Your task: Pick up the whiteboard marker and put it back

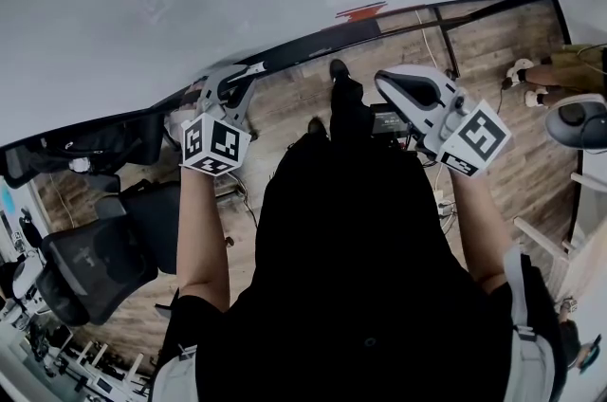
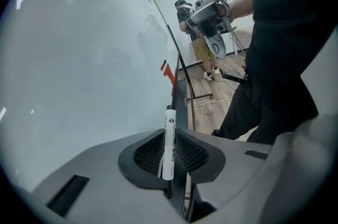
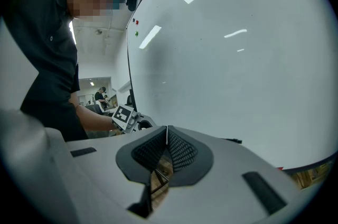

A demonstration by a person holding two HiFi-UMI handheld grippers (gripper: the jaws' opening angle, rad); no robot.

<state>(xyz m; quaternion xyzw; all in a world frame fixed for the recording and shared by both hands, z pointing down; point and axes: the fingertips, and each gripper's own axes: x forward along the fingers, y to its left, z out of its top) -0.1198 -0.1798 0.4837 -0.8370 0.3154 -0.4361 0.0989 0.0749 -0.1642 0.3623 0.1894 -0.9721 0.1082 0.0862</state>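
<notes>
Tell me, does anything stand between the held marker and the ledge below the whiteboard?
Nothing visible does. The marker, clamped in the left gripper, points toward the black ledge; a red item lies farther along it.

Black print runs along the slim white whiteboard marker [image 2: 169, 143], but it is too small to read. No other lettering is legible.

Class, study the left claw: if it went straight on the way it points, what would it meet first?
Probably the whiteboard, near its dark edge rail; the marker in the left claw would touch first. Depth is unclear.
</notes>
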